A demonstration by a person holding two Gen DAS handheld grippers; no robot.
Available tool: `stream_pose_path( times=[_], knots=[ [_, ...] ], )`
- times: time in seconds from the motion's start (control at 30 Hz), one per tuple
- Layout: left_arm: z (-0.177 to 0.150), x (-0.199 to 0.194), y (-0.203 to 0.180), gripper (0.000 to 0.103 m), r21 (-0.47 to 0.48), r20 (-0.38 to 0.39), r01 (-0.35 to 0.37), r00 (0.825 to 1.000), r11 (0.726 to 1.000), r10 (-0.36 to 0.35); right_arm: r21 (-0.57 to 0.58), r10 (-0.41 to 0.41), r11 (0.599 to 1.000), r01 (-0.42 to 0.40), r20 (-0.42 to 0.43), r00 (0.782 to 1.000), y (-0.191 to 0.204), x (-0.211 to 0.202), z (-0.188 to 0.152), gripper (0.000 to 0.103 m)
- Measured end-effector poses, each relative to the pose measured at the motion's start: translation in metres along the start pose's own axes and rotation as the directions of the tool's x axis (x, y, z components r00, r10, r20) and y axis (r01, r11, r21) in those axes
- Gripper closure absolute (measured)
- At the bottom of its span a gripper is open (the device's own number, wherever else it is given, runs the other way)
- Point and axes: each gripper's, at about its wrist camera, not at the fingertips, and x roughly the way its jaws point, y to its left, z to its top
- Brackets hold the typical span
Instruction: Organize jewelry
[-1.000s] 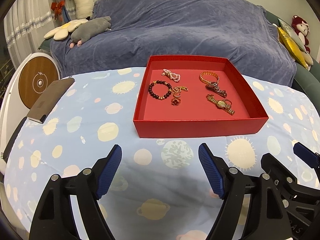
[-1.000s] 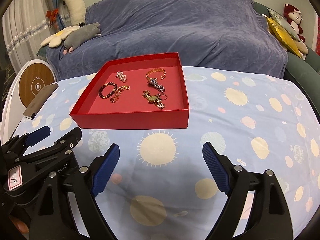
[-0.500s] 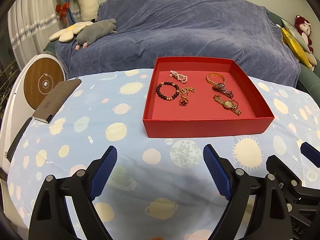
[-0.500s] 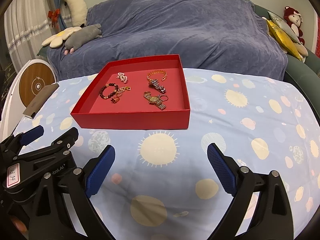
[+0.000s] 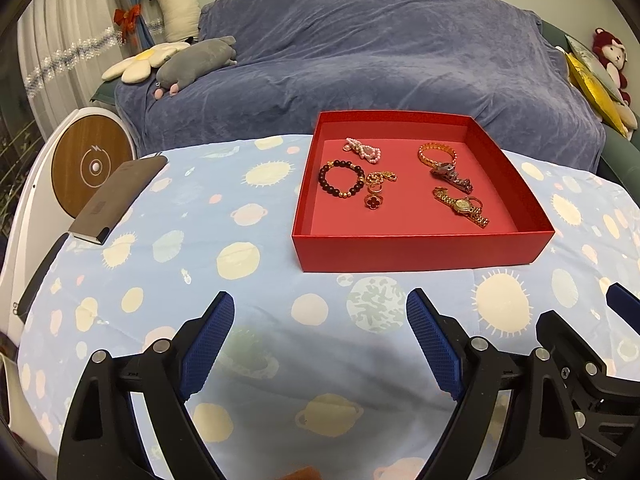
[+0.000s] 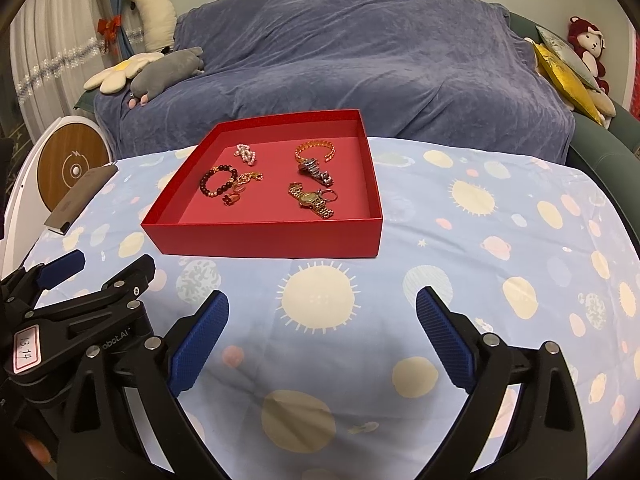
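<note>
Red card walls of the shallow box (image 5: 420, 250) hold every piece of jewelry on view: a dark bead bracelet (image 5: 341, 179), a pink pearl piece (image 5: 363, 149), small gold rings with a dark clover ring (image 5: 374, 200), a gold bangle (image 5: 437, 153), a grey stone clip (image 5: 452, 178) and a gold watch (image 5: 464, 207). None lies on the printed cloth of the tabletop (image 5: 240, 264).

Over the last second both cameras have drawn back and lifted slightly. The box sits a little further up in each view and more cloth shows in front of it, while the pieces inside keep their places. The left gripper (image 5: 320, 334) and the right gripper (image 6: 322, 328) have their fingers spread wide with nothing between them, both hovering over the near cloth, well short of the box.

With everything gathered in the box and both tools empty and backing away, the scene fits a finished sort. It equally fits a pause before pieces are regrouped inside the box; the pictures do not settle which.

For room, the near wall of the box is the main edge to clear, low but upright. Broad open cloth lies in front and to the right. On the left, a dark flat case (image 5: 118, 200) rests at the tabletop edge, beside a round wooden-faced device (image 5: 94, 168). The two grippers sit close side by side, so their inner arms could crowd each other.
</note>
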Motion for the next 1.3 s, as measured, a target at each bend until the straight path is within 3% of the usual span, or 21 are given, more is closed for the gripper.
stream_pose_path(
  times=[1.3],
  knots=[
    [-0.0002, 0.0018, 0.0014, 0.018, -0.013, -0.009, 0.004, 1.0, 1.0, -0.004, 0.004, 0.0, 1.0, 0.0, 0.001, 1.0, 0.0015, -0.0015, 0.0002, 0.011]
  ],
)
